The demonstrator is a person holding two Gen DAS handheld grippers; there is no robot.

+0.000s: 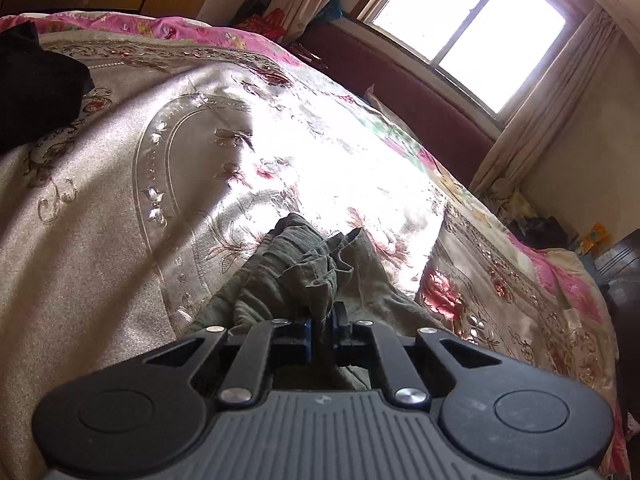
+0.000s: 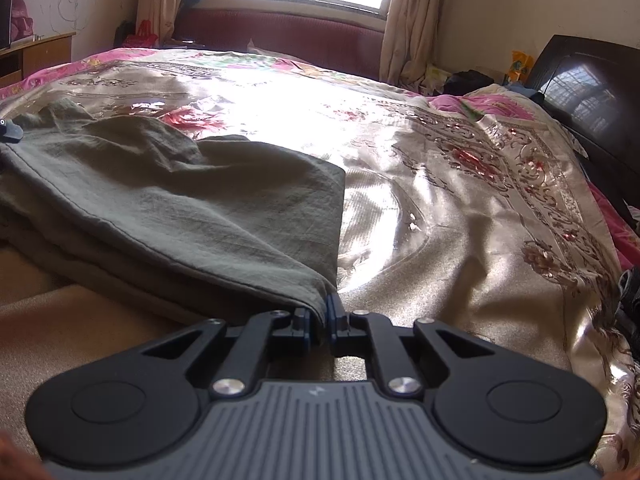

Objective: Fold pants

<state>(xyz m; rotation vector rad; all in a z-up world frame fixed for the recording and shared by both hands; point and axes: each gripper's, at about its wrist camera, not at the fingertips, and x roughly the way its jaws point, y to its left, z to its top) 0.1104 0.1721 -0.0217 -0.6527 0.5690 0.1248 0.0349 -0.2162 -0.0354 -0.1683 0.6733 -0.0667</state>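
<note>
I am gripping the pants [image 2: 168, 196] with both grippers. My right gripper [image 2: 320, 320] is pinching a near corner of the grey-green cloth, jaws closed narrow on the fabric. The pants are spreading away to the left across the bedspread [image 2: 460, 184], mostly flat, with loose wrinkles. At the far left edge of the right wrist view a small dark tip is touching the cloth; I cannot tell what it is.

My left gripper [image 1: 322, 324] is clamping a bunched, crumpled wad of the same pants [image 1: 296, 272], jaws narrow on it, the rest lying under and just beyond the fingers. A dark garment [image 1: 36, 88] is lying well apart at far left. The window [image 1: 472, 28] is glaring on the satin.
</note>
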